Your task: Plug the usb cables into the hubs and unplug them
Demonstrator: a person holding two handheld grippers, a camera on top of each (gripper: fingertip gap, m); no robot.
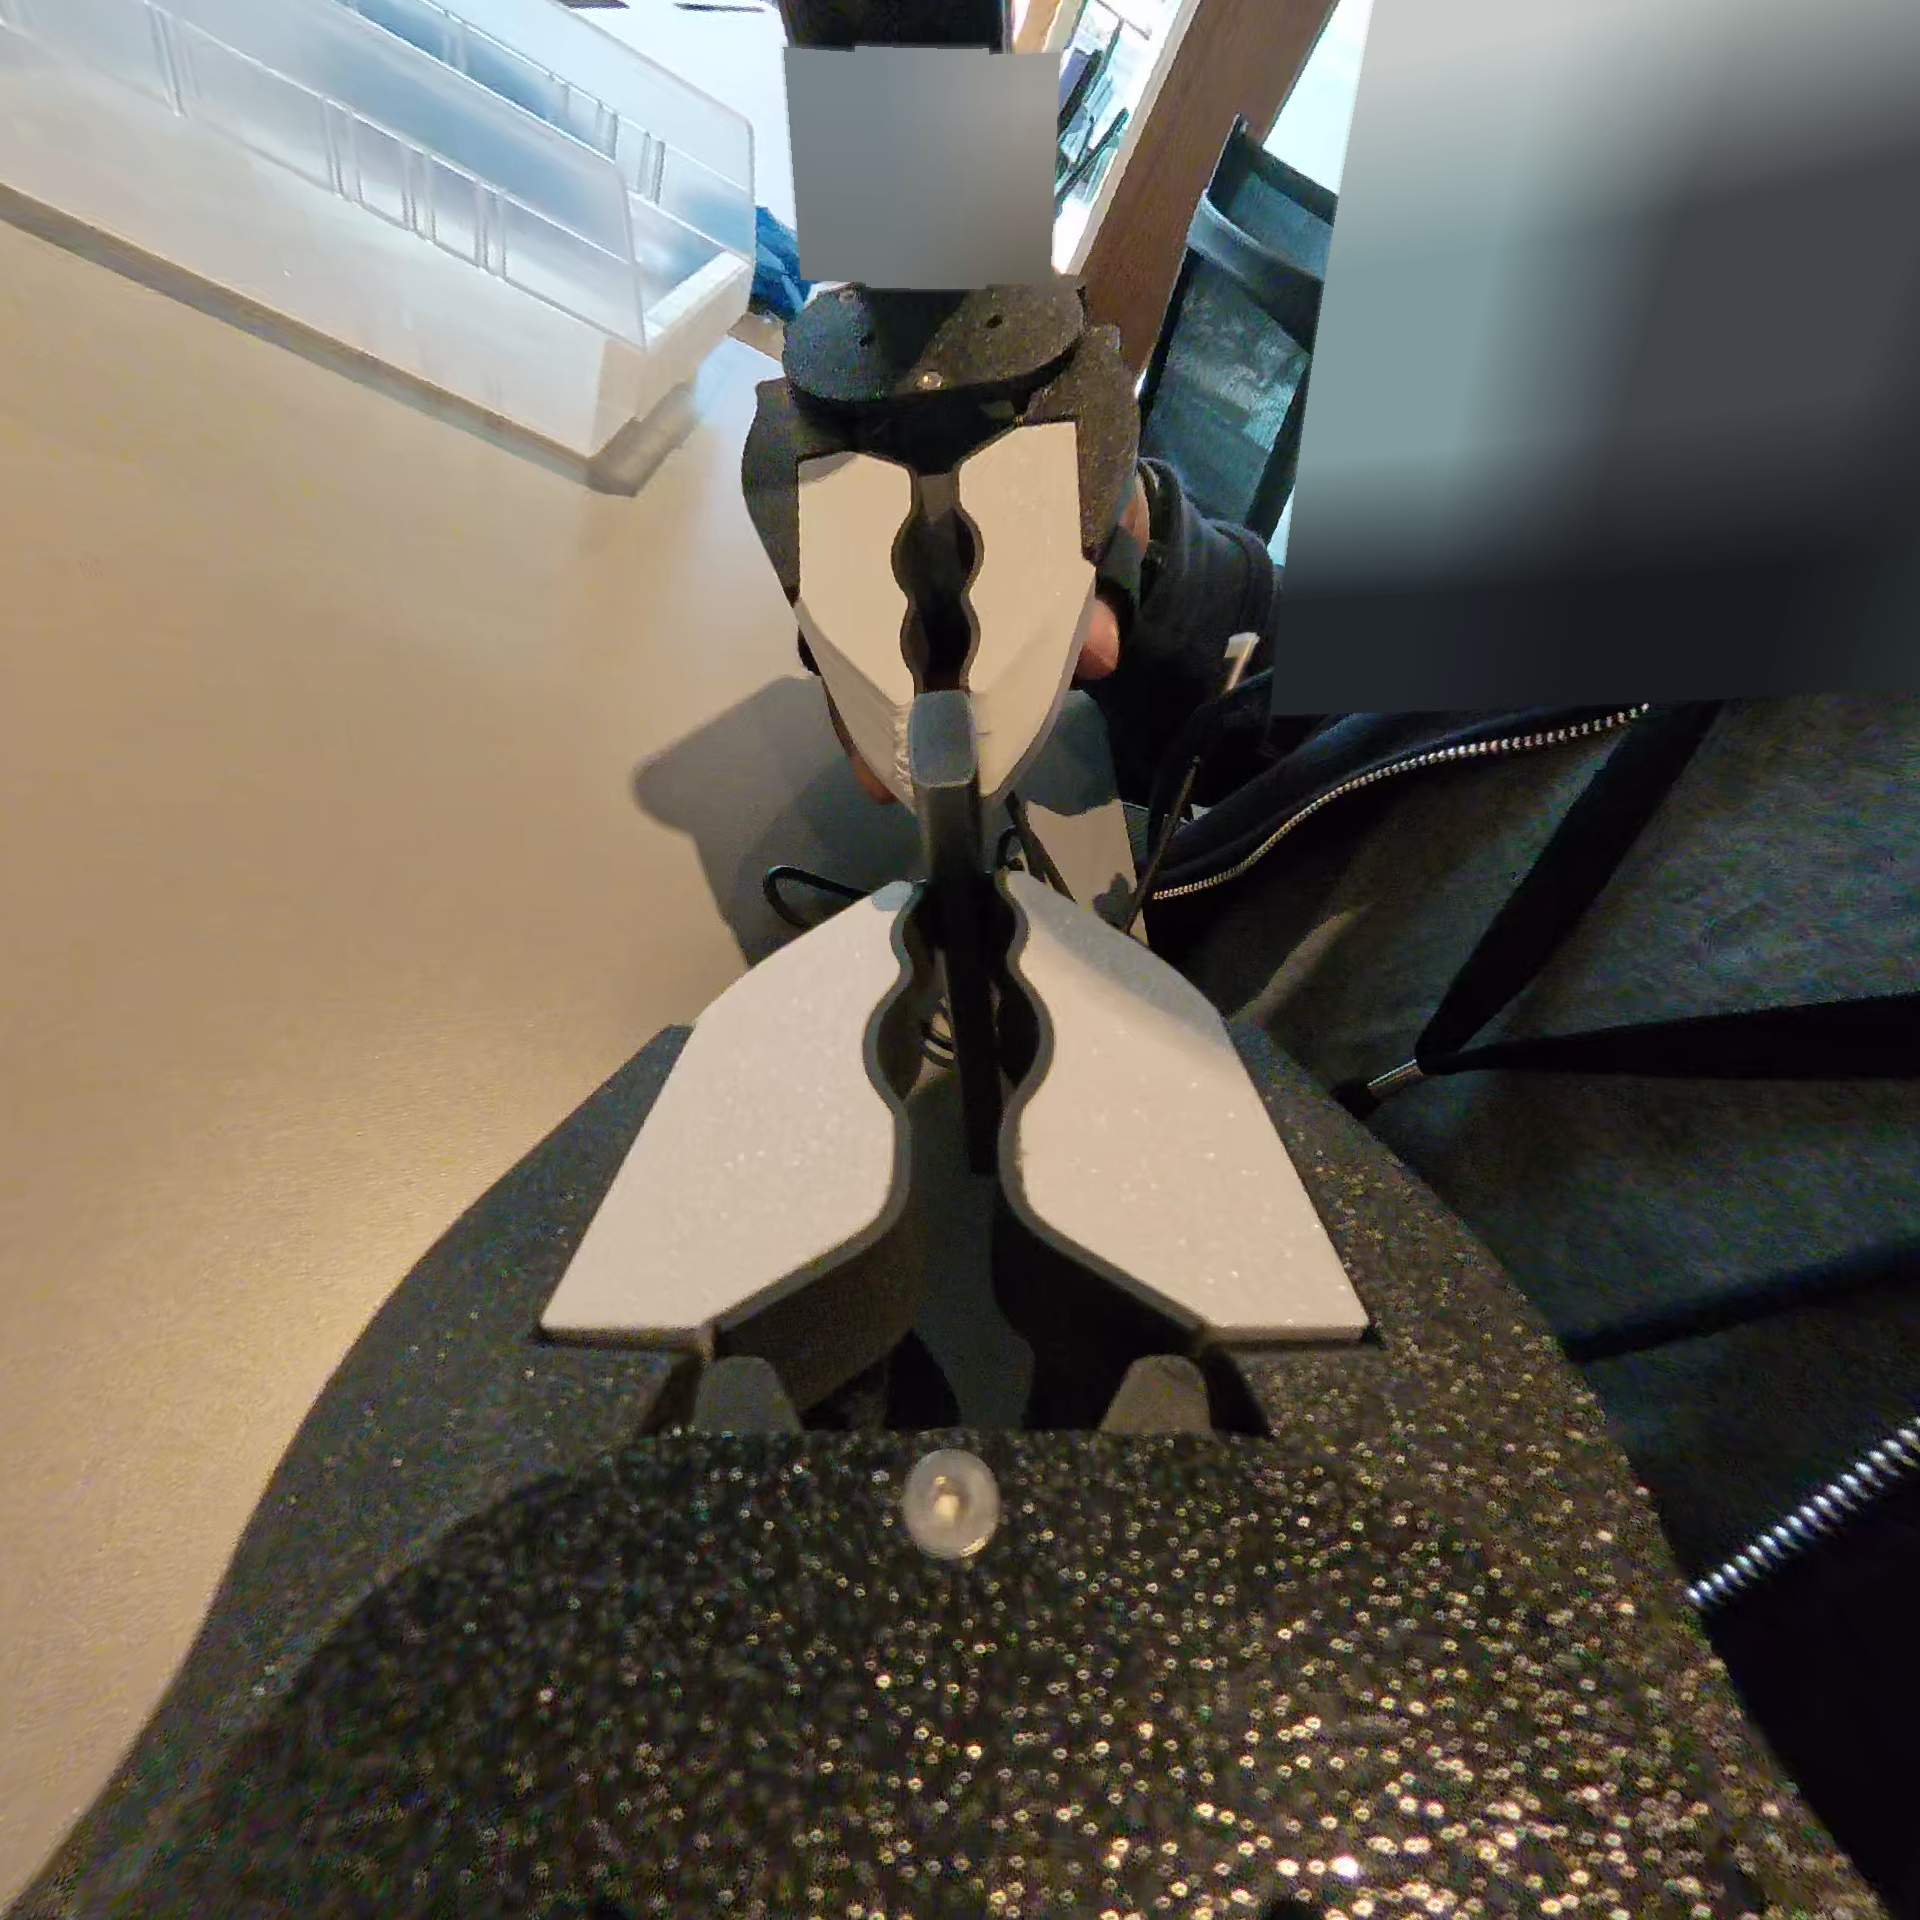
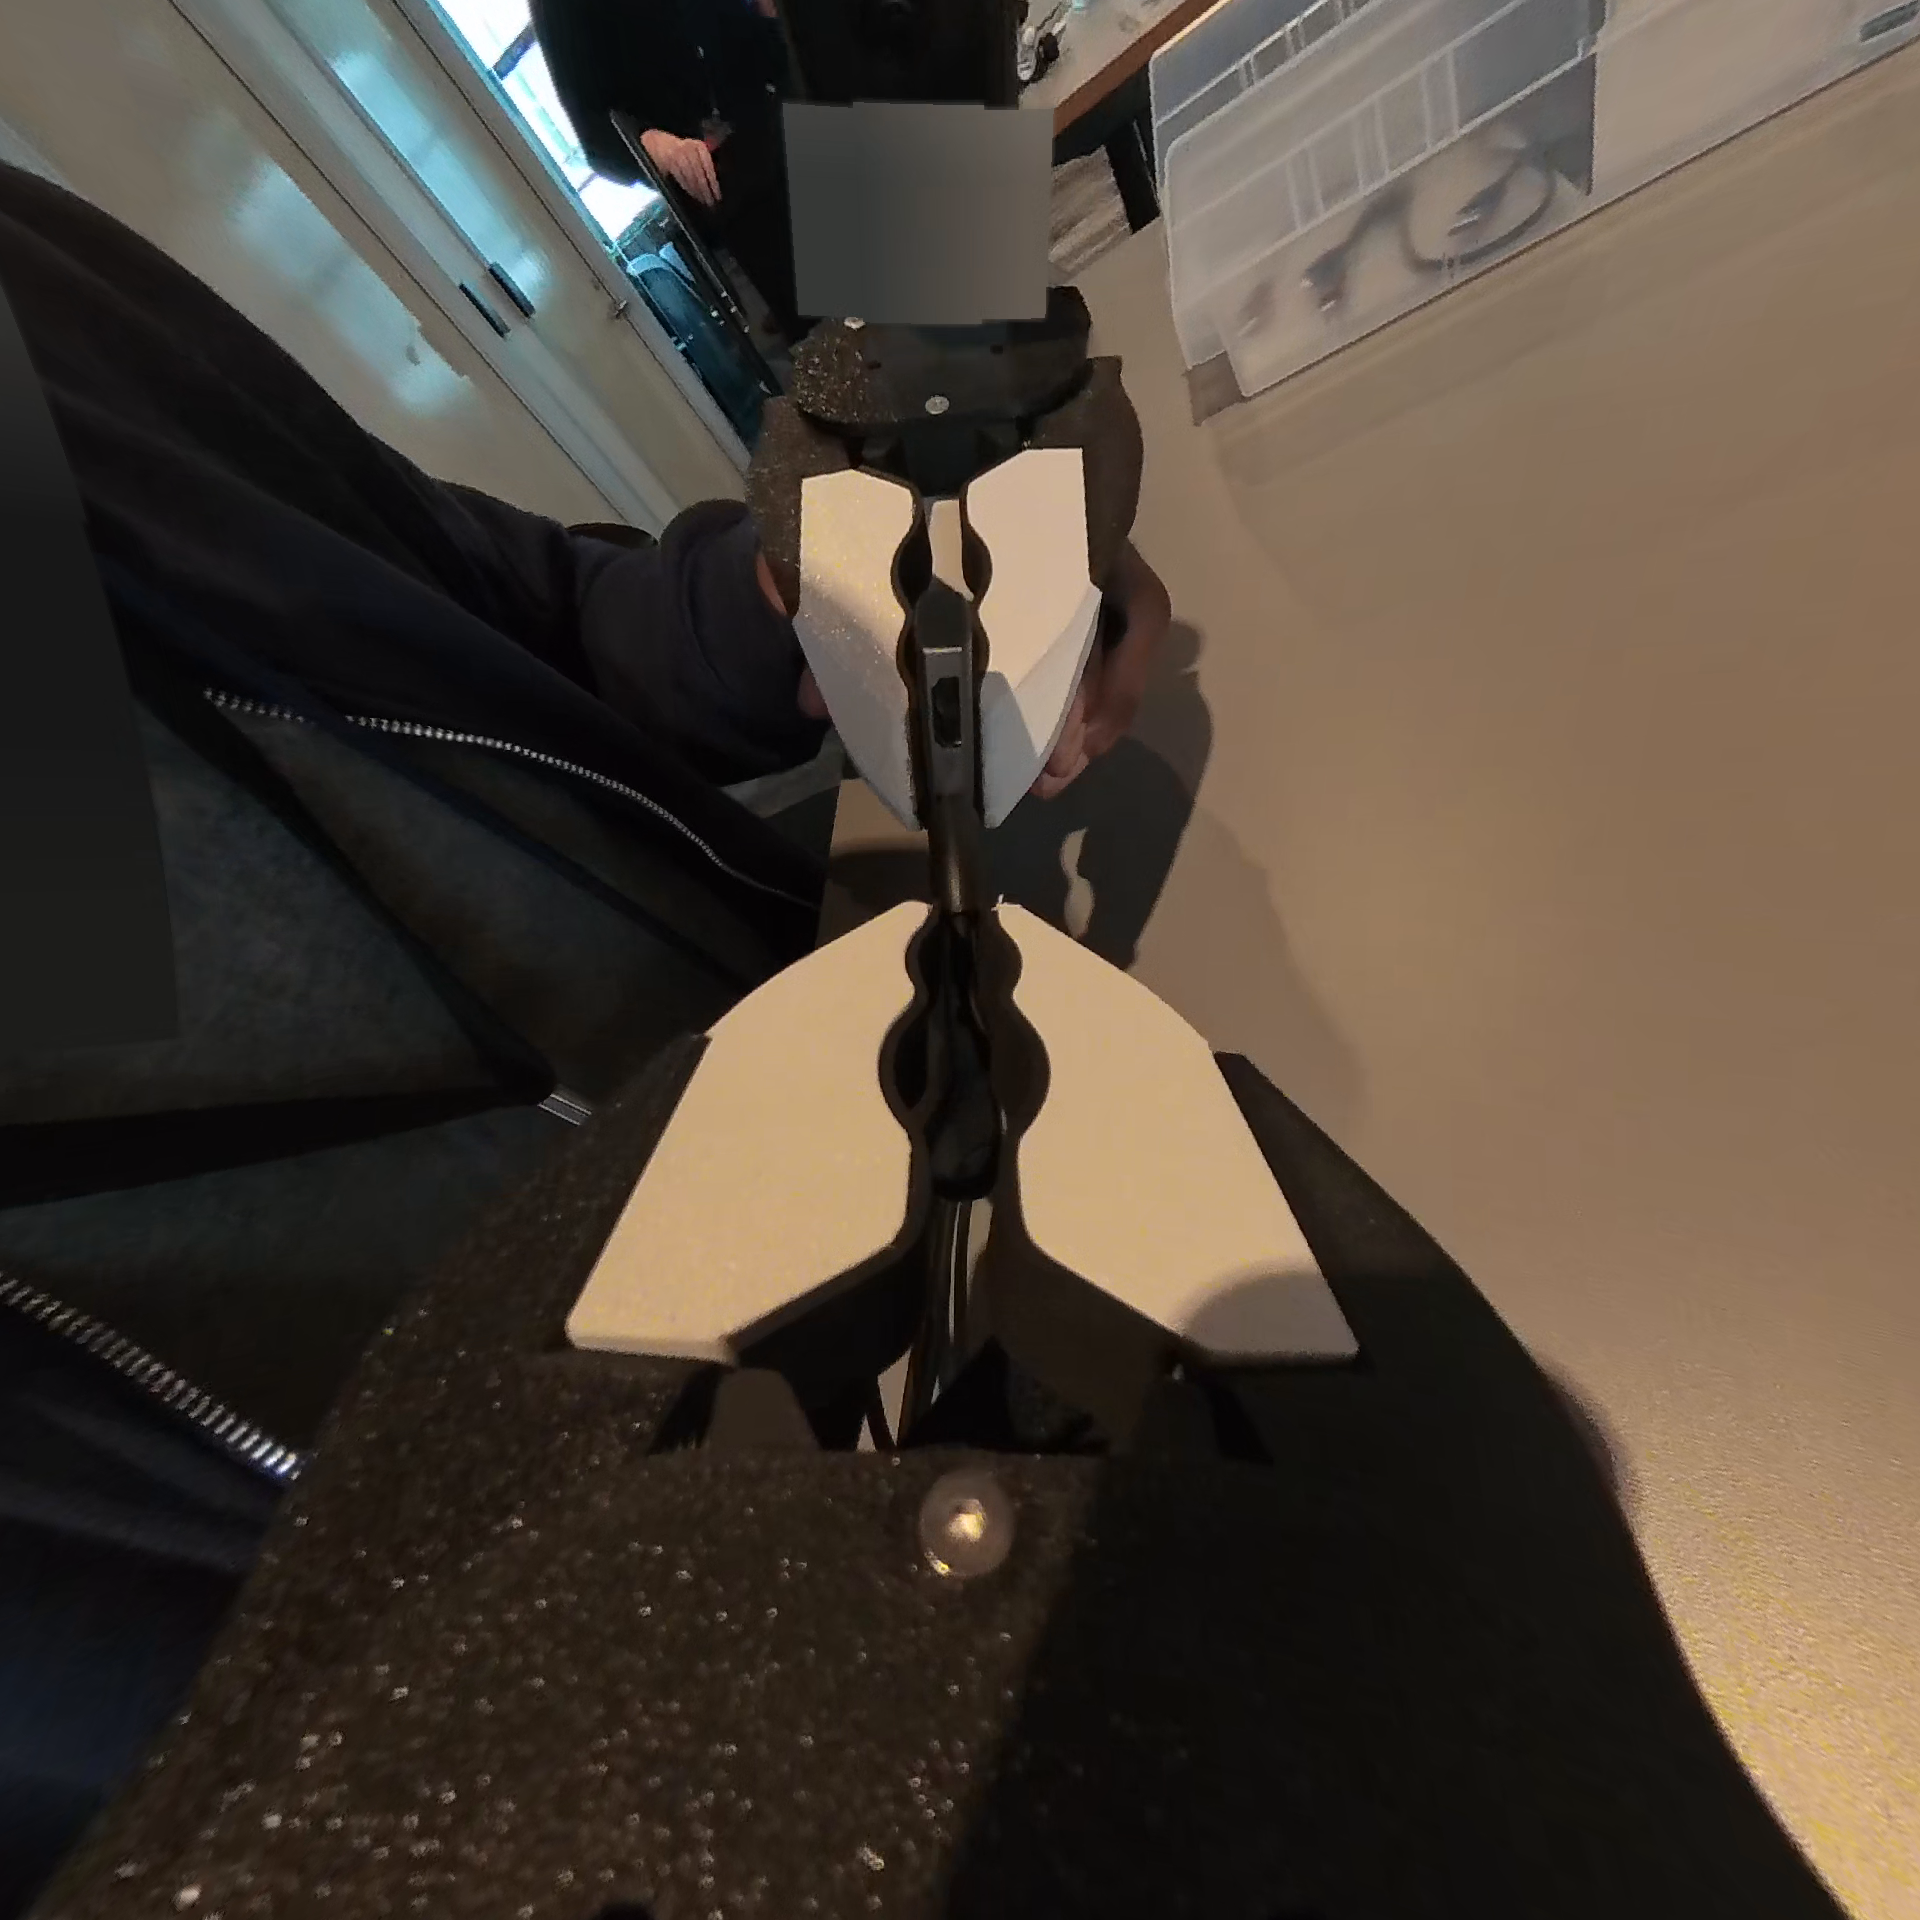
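Note:
The two grippers face each other tip to tip above a beige table (image 1: 260,831). My left gripper (image 1: 961,894) is shut on a thin black USB hub (image 1: 961,997), seen edge-on and pointing away. In the right wrist view the hub (image 2: 943,675) sits between the left gripper's (image 2: 951,821) white pads, with a port slot showing. My right gripper (image 2: 966,914) is shut on a black USB cable plug (image 2: 961,1122); its cable (image 2: 935,1309) trails back between the fingers. The plug's grey end (image 1: 940,743) meets the hub at the right gripper's (image 1: 940,774) tips. How deep it sits is hidden.
A clear plastic bin (image 1: 416,208) stands on the table behind the grippers; the right wrist view shows it (image 2: 1351,208) with cables inside. The holder's dark zip jacket (image 1: 1558,935) fills one side. Loose black cable (image 1: 800,894) lies below the grippers. Another person (image 2: 675,104) stands by a door. The grippers are tip to tip, or close to it.

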